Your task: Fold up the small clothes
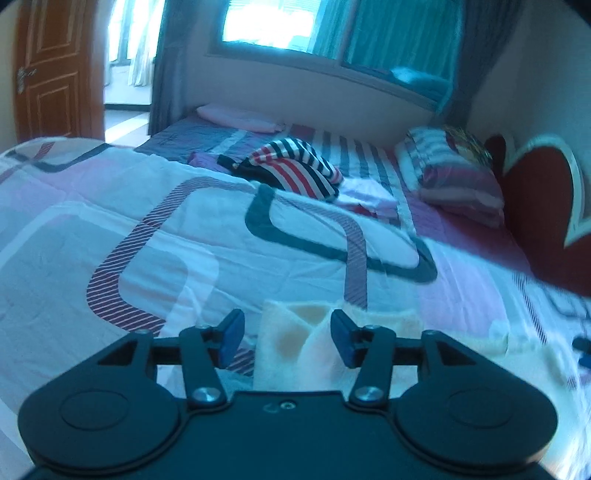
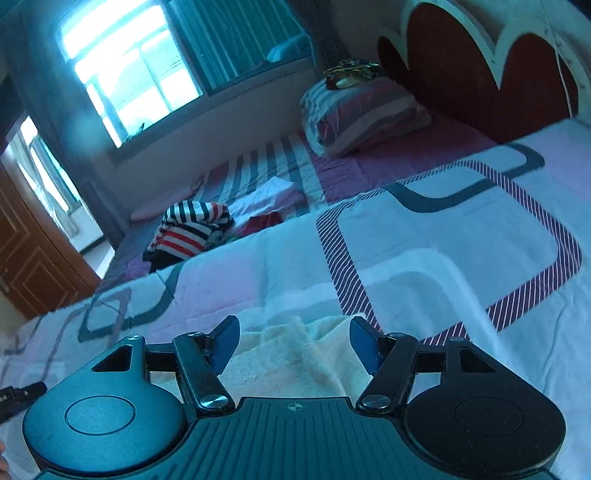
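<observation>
Patterned bedspread [image 1: 184, 236], heart headboard [image 1: 535, 206], window [image 1: 273, 26]

Counted, referenced to the bed [image 1: 110, 236]: one cream garment [image 1: 295, 343] is seen on the near edge, one striped red-white-navy garment [image 1: 295, 166] at mid-bed, one white folded item [image 2: 269, 194] just beyond it, one pink folded item [image 1: 236, 118] at the far edge under the window, and one folded striped quilt [image 1: 454, 177] at the head end by the single headboard [image 1: 539, 206]. Two grippers are counted over the near edge, left gripper [image 1: 287, 338] and right gripper [image 2: 294, 341], each with two blue pads set apart. One window [image 1: 269, 22] and one wooden door [image 1: 51, 74] are noted beyond the bed's far side.
</observation>
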### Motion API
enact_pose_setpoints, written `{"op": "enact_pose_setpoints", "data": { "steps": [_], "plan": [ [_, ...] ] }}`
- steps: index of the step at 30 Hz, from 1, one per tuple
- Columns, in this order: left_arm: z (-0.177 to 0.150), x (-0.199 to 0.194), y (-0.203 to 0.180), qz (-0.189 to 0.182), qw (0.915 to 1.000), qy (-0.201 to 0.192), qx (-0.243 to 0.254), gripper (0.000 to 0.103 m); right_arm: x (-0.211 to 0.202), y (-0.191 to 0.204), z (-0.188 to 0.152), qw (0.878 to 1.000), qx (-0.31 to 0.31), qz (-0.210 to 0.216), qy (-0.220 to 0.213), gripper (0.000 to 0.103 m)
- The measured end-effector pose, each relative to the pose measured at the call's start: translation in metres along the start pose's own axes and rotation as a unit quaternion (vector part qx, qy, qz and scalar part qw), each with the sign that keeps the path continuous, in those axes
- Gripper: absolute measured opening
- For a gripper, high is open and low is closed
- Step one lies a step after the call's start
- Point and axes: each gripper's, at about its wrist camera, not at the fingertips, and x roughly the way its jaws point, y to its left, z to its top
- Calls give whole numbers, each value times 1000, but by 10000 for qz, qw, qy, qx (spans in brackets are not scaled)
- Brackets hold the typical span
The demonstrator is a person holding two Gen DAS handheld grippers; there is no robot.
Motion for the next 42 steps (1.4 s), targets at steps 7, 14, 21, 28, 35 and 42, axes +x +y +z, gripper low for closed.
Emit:
{"op": "enact_pose_setpoints", "data": {
  "steps": [7,14,21,28,35,42],
  "plan": [
    [-15,23,-10,11,9989,359,288,46,22,3,-19,9981,-490,-166,346,53],
    [-18,34,-13,1,9990,261,353,28,41,4,-23,9953,-782,-109,558,25],
    [-22,25,-19,100,9984,-199,527,7,40,9,-27,9945,-983,-140,336,3],
    [-17,26,-19,136,9986,-390,327,6,34,16,-20,9924,-1183,-300,-149,2],
    [-23,38,-21,398,9980,-167,472,13,57,5,-29,9913,-1176,-562,187,3],
    [-23,16,-15,657,9967,-239,423,49,33,5,-22,9941,-959,-513,59,17]
  ]
}}
